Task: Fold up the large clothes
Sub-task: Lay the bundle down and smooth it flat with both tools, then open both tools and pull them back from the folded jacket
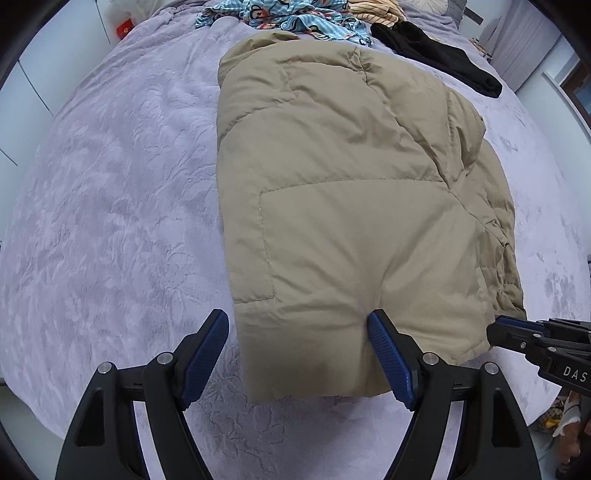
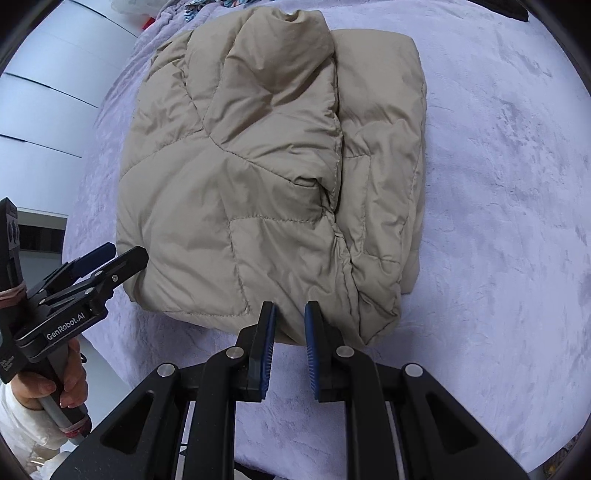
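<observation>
While the folded jacket [image 1: 332, 192] lies on the bed [image 1: 110, 203], the left gripper [image 1: 297, 354] gapes released over its near edge; the right gripper [image 2: 290, 343], near-right, stands slightly parted, grasping nothing.

A puffy beige jacket [image 1: 351, 206] is lying folded into a thick bundle, filling the frame's centre.

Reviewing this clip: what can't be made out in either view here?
- Underside and inner folds of the beige jacket: covered by its own top layer, both views.
- Whether the right gripper pinches the hem: narrow gap, contact unclear.
- Patterned clothes and black garment: cut off by the left view's top edge.
- Red item: too small.
</observation>
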A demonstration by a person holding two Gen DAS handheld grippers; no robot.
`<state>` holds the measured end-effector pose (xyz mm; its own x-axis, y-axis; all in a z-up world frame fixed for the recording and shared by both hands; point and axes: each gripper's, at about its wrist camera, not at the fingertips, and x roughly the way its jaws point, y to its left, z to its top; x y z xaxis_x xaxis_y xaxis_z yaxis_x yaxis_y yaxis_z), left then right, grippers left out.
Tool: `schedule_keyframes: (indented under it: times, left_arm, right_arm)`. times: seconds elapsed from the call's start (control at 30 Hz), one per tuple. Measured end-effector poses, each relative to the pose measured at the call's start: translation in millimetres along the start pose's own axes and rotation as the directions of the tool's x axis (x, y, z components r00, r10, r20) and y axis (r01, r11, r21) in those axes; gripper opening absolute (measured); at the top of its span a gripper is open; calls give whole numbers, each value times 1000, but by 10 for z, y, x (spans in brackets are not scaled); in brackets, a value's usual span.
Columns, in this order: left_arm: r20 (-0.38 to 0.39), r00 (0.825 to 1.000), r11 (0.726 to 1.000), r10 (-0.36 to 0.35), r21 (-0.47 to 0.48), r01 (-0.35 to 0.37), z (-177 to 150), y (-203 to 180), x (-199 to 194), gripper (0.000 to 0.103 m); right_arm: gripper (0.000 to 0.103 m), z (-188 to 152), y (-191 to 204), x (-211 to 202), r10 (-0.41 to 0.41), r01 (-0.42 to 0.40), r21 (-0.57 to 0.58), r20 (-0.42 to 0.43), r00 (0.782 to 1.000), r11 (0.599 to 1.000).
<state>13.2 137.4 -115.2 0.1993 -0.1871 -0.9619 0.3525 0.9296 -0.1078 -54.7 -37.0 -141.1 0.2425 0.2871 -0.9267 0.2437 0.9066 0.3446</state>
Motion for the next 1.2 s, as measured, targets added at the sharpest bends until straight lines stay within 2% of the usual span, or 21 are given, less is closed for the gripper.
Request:
schedule_keyframes:
  times: [0.87,0.93,0.97,1.2]
  left_arm:
    - [16,1000,1000,15,-13,-15,-65,-34,-300,79]
    - [12,1000,1000,12,-12,-12,-72,-42,-308,91]
    - [16,1000,1000,16,-9,-16,-77,-47,-317,103]
    - [-6,1000,1000,16,-6,-16,-111,-65,-284,102]
  right_arm:
    - [20,-8,-112,-248,27,-27,26,21,999,999]
    - [20,-11,-115,-242,27,-28,26,20,999,999]
    - [20,-12,-118,-238,29,-29,27,19,999,999]
    - [20,-7,-115,-239,26,-26,24,15,1000,999]
